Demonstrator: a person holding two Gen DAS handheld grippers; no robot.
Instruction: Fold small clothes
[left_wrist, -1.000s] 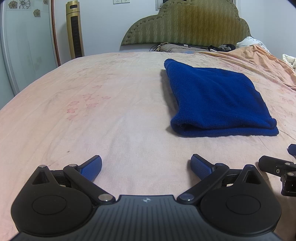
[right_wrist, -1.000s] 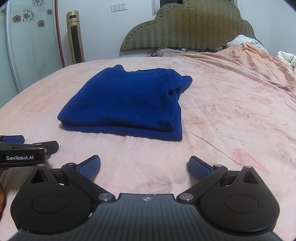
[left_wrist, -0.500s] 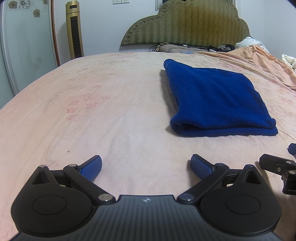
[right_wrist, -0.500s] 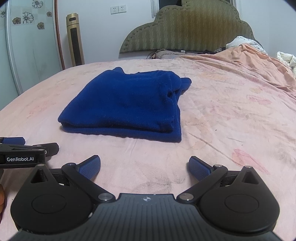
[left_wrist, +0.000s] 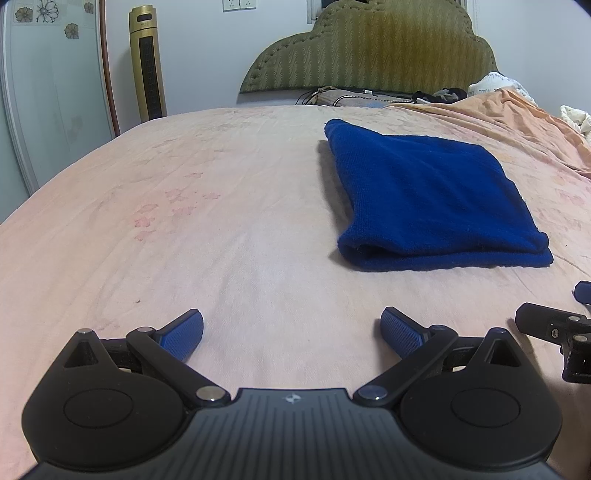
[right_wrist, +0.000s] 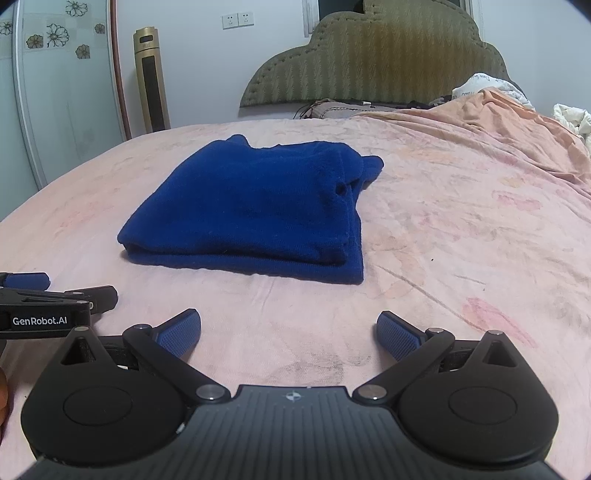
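- Pink bedsheet (left_wrist: 229, 251) is stretching wide under both tools, with an olive headboard (left_wrist: 369, 55) closing off the far end.
- One blue garment (right_wrist: 251, 206) is lying folded in a thick rectangle mid-bed, layered edges facing the cameras.
- Left gripper (left_wrist: 291, 328) is hovering low, jaws spread, gripping nothing.
- Right gripper (right_wrist: 288, 328) is doing likewise just beside it, short of the garment's near edge.

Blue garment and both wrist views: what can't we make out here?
- Blue garment: its type and layer count; only the folded top and stacked edges show in either view.
- Right gripper: in the left wrist view only a sliver appears, cut off by the right edge.
- Left gripper: in the right wrist view cut off by the left edge.
- Clutter by the headboard: too small to identify.
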